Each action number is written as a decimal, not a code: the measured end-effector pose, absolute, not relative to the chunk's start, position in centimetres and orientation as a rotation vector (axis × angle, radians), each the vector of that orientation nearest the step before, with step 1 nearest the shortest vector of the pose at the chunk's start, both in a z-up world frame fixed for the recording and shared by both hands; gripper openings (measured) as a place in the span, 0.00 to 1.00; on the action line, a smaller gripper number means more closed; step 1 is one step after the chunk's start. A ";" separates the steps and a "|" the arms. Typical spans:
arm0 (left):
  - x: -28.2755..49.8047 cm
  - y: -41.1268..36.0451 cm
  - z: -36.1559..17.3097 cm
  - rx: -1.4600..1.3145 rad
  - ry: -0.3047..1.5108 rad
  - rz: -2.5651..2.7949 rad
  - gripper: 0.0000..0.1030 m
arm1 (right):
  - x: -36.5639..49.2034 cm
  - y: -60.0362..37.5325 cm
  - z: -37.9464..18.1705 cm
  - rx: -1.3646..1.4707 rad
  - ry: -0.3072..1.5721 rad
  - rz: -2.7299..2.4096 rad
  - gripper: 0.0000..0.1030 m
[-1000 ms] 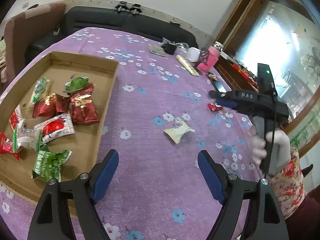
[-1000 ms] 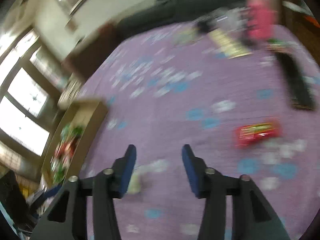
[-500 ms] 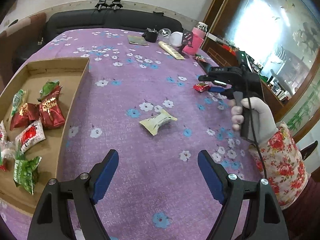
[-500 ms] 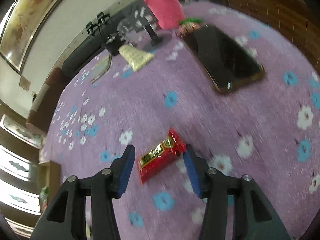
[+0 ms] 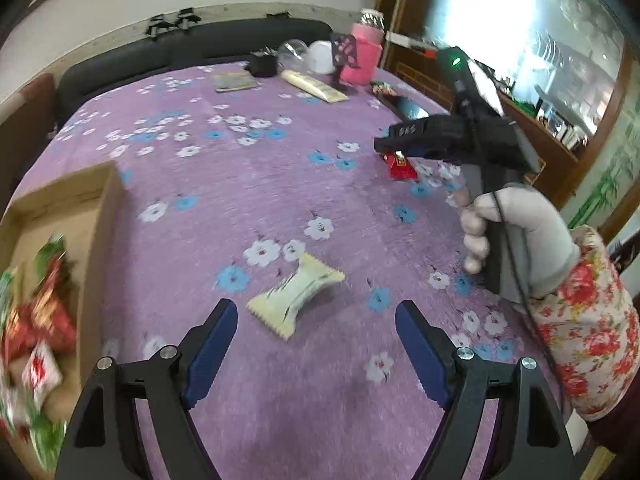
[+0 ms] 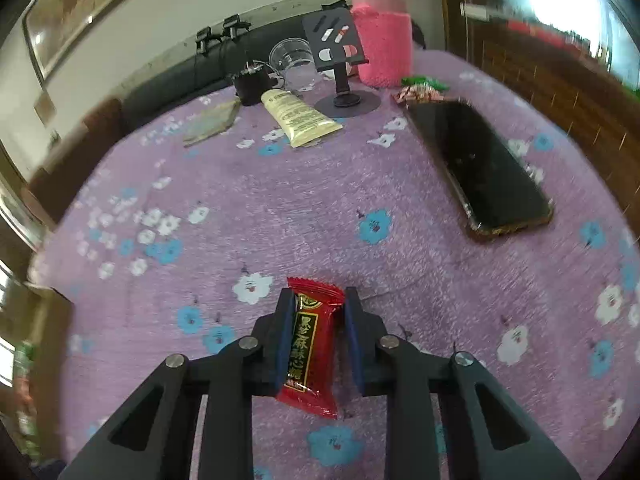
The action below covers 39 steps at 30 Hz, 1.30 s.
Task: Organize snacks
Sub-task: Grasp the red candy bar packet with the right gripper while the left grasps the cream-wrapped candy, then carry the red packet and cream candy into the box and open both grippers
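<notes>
A red snack packet [image 6: 313, 340] lies on the purple flowered cloth between the fingers of my right gripper [image 6: 316, 312], which is closed around its sides. It also shows in the left wrist view [image 5: 401, 167] under the right gripper [image 5: 384, 147]. My left gripper [image 5: 316, 340] is open and empty, just above a cream snack packet [image 5: 298, 294] that lies between its blue pads. A cardboard box [image 5: 102, 216] with several red and green snack packets [image 5: 44, 312] sits at the left.
A black phone [image 6: 480, 168] lies at the right. At the back stand a pink-sleeved bottle [image 6: 382, 40], a phone stand [image 6: 340, 64], a cream tube [image 6: 298, 118], a clear cup [image 6: 290, 58] and a small green-red snack [image 6: 420, 90]. A dark sofa runs behind the table.
My right gripper moved over the red packet and closed around it. My left gripper swung right and forward, so the cream packet now lies between its pads and the box slid to the left edge.
</notes>
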<state>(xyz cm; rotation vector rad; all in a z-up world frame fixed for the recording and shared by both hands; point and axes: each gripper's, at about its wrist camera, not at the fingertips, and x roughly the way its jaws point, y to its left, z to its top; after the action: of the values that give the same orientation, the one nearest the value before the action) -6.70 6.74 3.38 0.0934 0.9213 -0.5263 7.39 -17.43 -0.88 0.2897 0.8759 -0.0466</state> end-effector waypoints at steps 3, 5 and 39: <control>-5.4 5.8 2.7 0.131 0.938 -0.542 0.80 | 7.0 -17.9 -0.7 0.337 0.874 -0.022 0.22; -4.6 5.1 1.9 0.166 0.962 -0.556 0.64 | 6.8 -18.0 -0.5 0.370 0.862 0.013 0.22; -7.9 27.8 9.6 -0.231 0.765 -0.160 0.20 | 2.6 -4.8 6.2 0.240 0.784 0.366 0.22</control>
<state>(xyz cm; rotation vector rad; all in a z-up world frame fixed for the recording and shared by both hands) -7.87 27.79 9.60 -0.2307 0.7651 -0.1597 2.60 -4.76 6.19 0.2403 0.7838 0.3662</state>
